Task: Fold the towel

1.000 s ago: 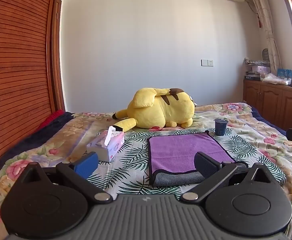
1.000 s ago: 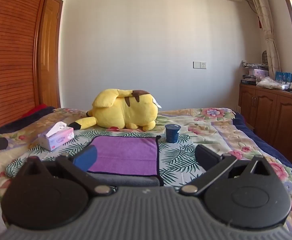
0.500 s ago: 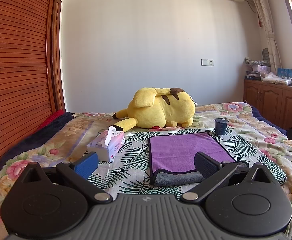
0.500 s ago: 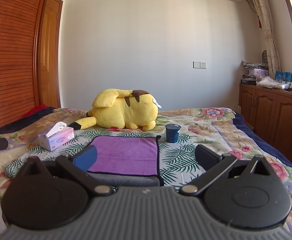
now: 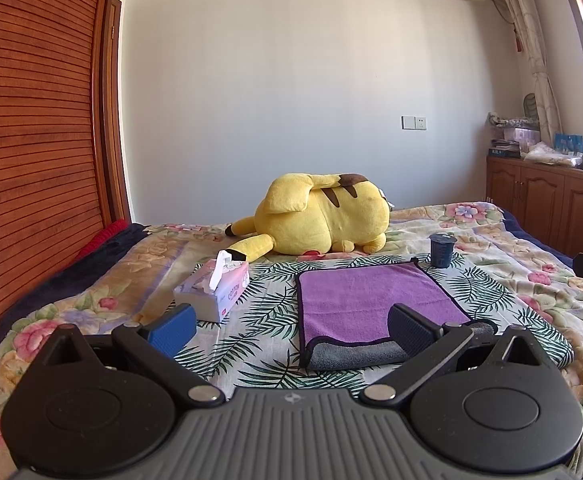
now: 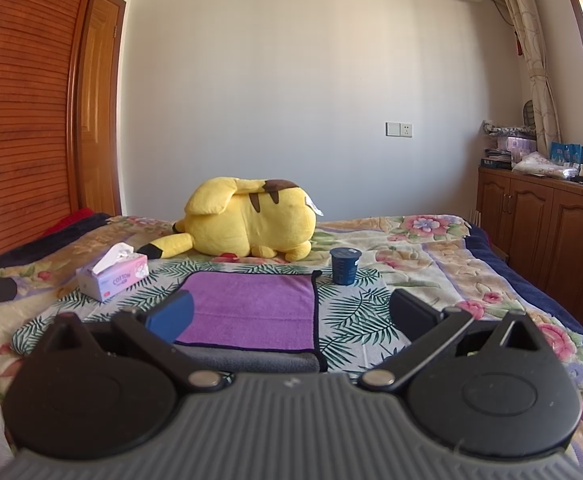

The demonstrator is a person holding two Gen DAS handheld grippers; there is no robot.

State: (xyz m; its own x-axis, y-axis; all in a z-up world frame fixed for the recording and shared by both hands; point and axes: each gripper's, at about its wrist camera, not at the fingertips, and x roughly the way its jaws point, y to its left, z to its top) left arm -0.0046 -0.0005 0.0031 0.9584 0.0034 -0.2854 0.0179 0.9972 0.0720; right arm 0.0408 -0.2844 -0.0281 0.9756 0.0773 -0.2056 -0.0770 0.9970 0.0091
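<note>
A purple towel with a grey underside and dark edging lies flat on the bed, its near edge folded so the grey side shows. It also shows in the right wrist view. My left gripper is open and empty, held just short of the towel's near left corner. My right gripper is open and empty, held just short of the towel's near right corner. Neither gripper touches the towel.
A tissue box stands left of the towel. A dark blue cup stands at its far right corner. A yellow plush toy lies behind it. Wooden cabinets line the right wall, a slatted wardrobe the left.
</note>
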